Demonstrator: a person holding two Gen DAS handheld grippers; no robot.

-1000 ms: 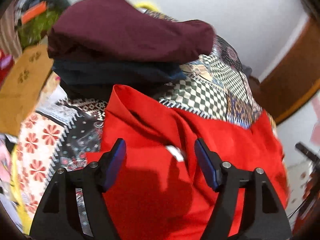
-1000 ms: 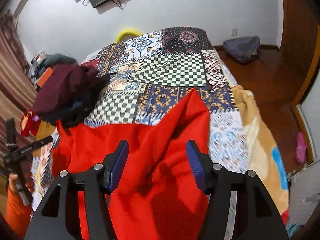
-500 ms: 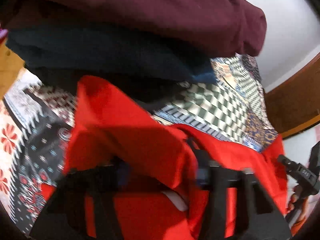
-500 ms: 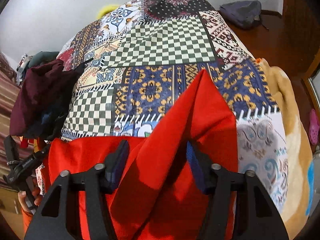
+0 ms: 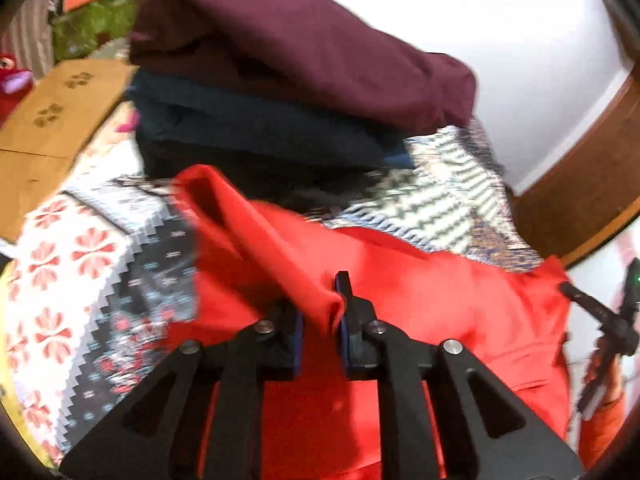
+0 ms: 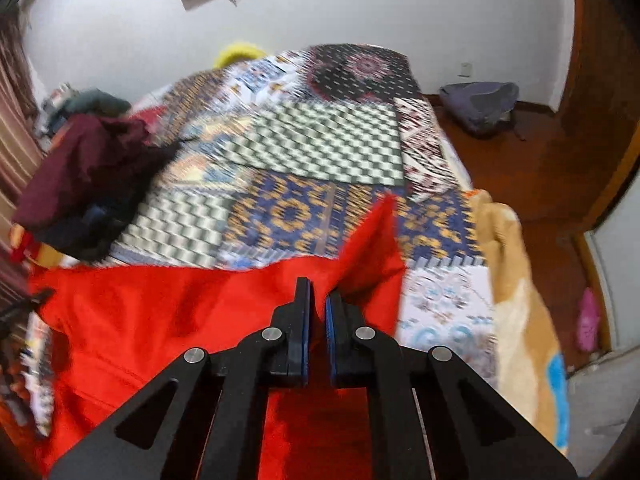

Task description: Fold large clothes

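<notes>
My left tool and right tool, jaws just closed, each pinch a raised ridge of the red garment, which lies crosswise along the bed's near edge, its length running between my hands.

left tool clamped on cloth, right tool pinched on cloth

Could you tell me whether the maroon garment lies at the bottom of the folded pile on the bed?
No, the maroon garment lies on top of the pile, above the dark blue clothes.
</notes>
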